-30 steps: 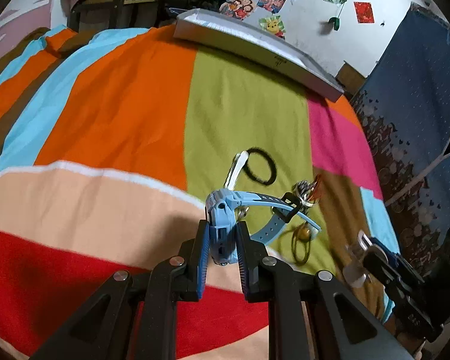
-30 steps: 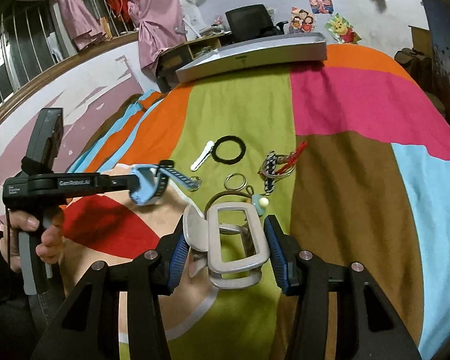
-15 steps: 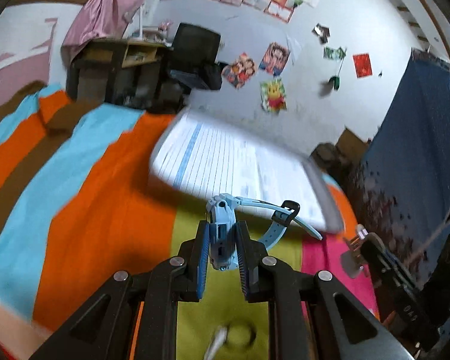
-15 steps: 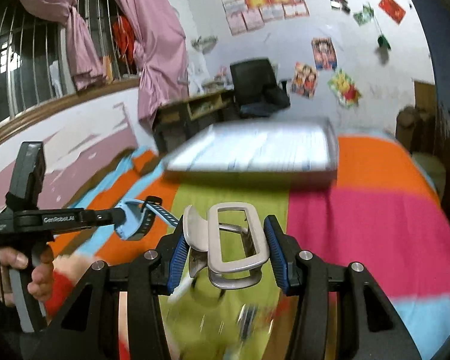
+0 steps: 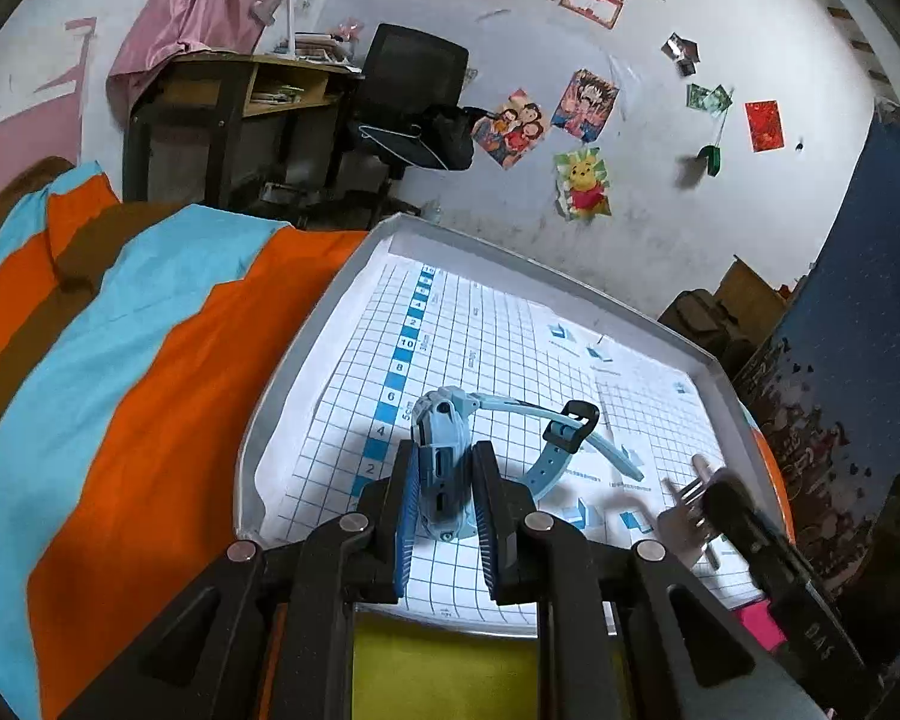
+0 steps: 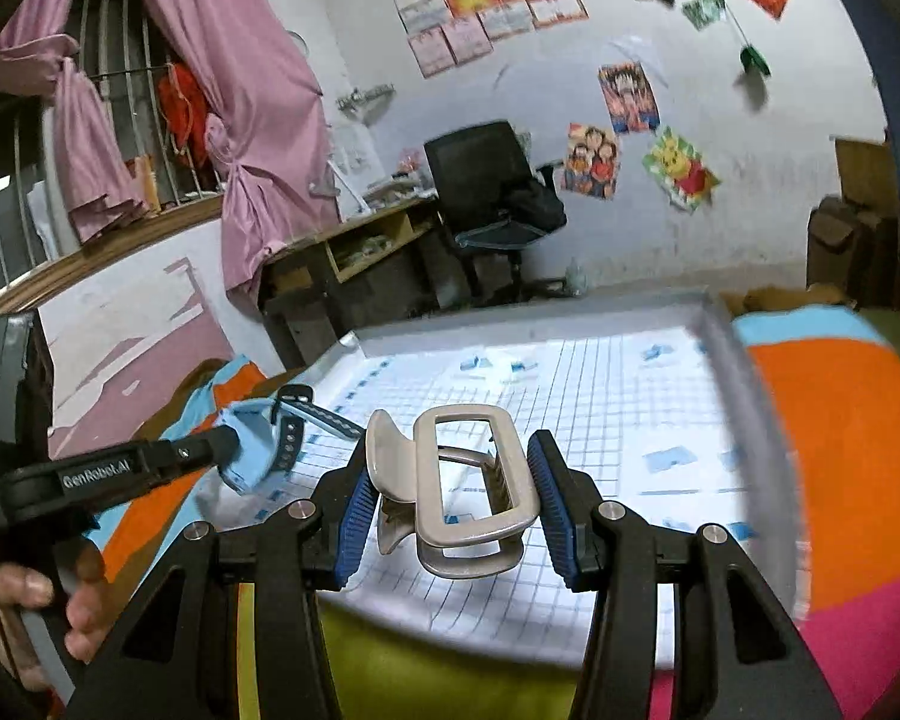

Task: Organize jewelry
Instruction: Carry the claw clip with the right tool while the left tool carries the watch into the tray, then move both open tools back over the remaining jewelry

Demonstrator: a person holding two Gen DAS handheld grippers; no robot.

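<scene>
A light blue wristwatch (image 5: 444,462) is clamped by its case between the blue-padded jaws of the left gripper (image 5: 445,501), which are drawn in narrow around it. The watch is held clear above the near left part of a shallow grey tray (image 5: 306,360), its straps curling out to the right, with a black buckle loop (image 5: 572,420) at the end of one strap. In the right wrist view the same watch (image 6: 258,444) is seen at the tip of the left gripper (image 6: 234,450), over the tray's near left corner.

A beige hair claw clip (image 6: 462,492) is gripped across its width by the right gripper (image 6: 453,510), whose jaws are set at a middling spread and pressed against both sides of the clip. The clip is held above the near edge of the tray (image 6: 732,348), roughly at mid-width. From the left wrist camera the right gripper (image 5: 699,495) and its clip appear blurred at the tray's near right side.

The tray floor is lined with a white sheet of gridded paper (image 5: 510,336) printed with blue squares and numbers. The tray is set on a bedspread (image 5: 120,360) of orange, light blue, brown, olive and pink blocks, at its far end. A hand (image 6: 36,600) is seen around the left gripper's handle. Beyond the bed, a black office chair (image 5: 414,90), a wooden desk (image 5: 234,96), pink curtains (image 6: 252,96) and posters (image 5: 582,180) on a white wall are visible.
</scene>
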